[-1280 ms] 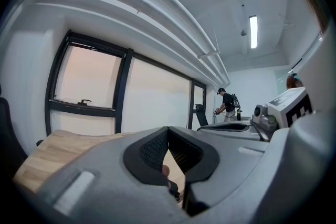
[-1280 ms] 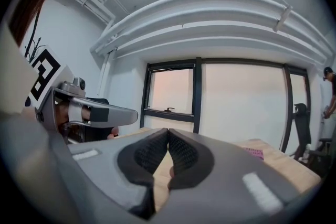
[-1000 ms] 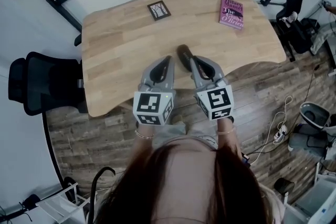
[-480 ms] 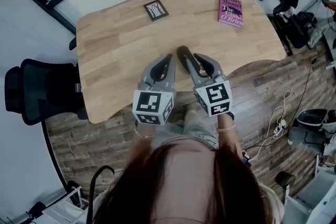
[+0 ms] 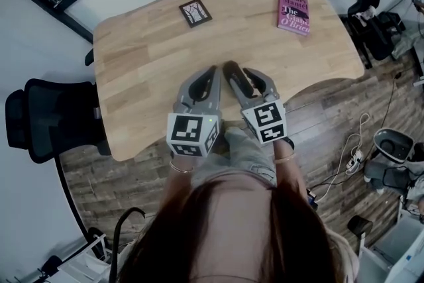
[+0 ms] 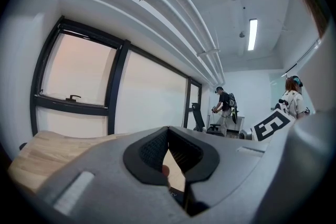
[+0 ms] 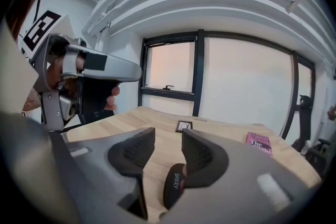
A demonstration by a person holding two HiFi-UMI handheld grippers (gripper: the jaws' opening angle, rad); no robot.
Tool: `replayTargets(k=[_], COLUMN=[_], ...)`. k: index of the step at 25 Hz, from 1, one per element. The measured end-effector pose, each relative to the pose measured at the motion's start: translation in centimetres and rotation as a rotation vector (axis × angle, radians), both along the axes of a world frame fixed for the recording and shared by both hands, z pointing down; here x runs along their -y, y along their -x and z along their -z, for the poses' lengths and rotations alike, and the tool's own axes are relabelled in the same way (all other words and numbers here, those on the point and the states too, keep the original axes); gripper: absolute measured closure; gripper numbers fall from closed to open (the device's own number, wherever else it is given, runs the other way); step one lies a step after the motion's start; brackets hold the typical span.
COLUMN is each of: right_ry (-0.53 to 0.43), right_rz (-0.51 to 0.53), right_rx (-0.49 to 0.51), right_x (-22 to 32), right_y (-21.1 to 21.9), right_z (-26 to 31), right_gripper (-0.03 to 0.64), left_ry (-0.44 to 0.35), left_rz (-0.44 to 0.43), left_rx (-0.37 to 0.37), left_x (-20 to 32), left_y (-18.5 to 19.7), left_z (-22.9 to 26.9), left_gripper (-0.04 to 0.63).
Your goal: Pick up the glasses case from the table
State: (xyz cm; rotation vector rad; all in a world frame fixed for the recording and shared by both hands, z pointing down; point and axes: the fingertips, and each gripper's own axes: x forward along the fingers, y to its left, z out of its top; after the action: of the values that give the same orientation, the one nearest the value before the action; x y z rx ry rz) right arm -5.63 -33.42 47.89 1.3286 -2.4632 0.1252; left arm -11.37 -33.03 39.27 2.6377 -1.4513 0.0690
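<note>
Dark case [image 7: 175, 186] half-hidden within opening right claw [image 7: 168, 135].

The table [image 5: 132, 63] is bare across its middle and left, so there is room to pass there. A card [image 5: 194, 12] and a book [image 5: 293, 11] lie flat near the far edge, well apart. At the near edge the left gripper [image 5: 211, 71] crowds the left side of the case [image 5: 233, 75]. The right gripper [image 5: 248, 76], its jaws opening, has the case between them. A chair [image 5: 46, 116] stands off the table's left
</note>
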Motion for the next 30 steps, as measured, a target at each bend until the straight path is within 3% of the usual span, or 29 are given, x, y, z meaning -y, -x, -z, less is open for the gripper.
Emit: replayTargets(k=[30], right_ry=[0.305], right_rz=[0.136], right_rx=[-0.172], right_x=[6.2], right_y=[-0.2], right_z=[-14.3], right_gripper=[0.350], left_ry=[0.126], left_rz=[0.076], left_rx=[0.029], left_x=[9.1], left_y=[-1.7], left_z=[-5.5], left_gripper=[0.586])
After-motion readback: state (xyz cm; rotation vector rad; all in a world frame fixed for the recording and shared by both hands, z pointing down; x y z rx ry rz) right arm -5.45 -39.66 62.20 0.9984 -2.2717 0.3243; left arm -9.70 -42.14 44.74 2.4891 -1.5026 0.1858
